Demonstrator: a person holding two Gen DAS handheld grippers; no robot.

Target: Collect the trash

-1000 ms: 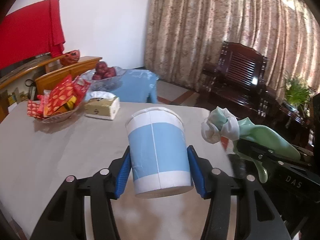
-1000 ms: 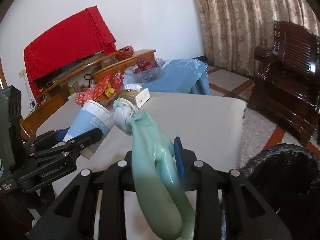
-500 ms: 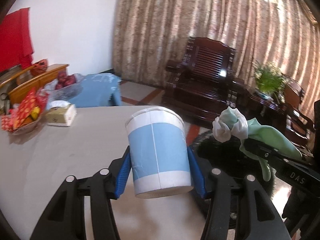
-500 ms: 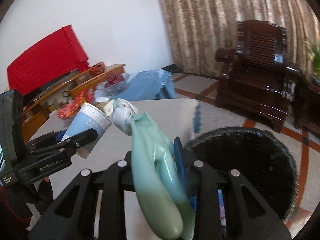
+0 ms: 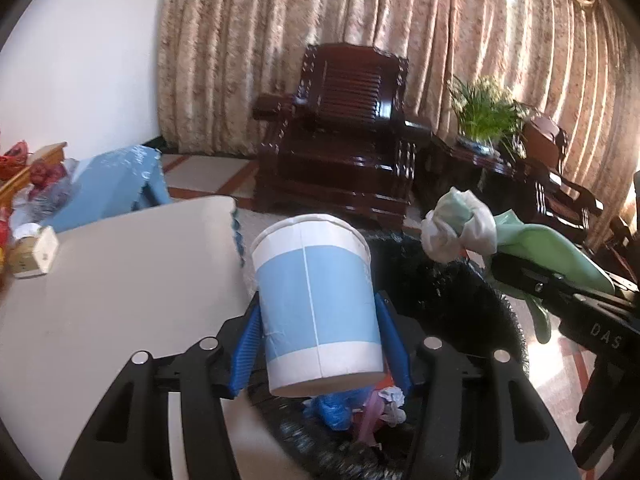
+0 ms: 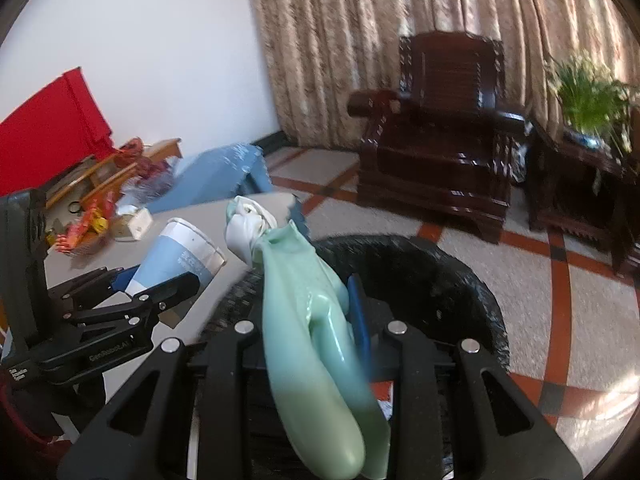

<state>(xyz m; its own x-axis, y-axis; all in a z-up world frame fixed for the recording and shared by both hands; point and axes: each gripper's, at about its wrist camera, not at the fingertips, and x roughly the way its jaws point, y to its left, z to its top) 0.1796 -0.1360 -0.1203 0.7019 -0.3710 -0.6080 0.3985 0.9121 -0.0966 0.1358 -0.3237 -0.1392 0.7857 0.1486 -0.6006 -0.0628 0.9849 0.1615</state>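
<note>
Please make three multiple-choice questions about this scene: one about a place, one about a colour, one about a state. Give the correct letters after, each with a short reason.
1. Where is the black woven waste basket?
A. on the grey table
B. on the floor beside the grey table
C. on the dark wooden armchair

2. What colour is the wide band on the paper cup?
A. light blue
B. red
C. green

3. What is the state of the right gripper?
A. open and empty
B. shut on the pale green rubber glove
C. shut on the paper cup

Answers:
1. B, the basket stands past the table's edge, on the tiled floor.
2. A, a light blue band runs between white top and bottom bands.
3. B, the glove is pinched between its pads; the left gripper holds the cup.
</note>
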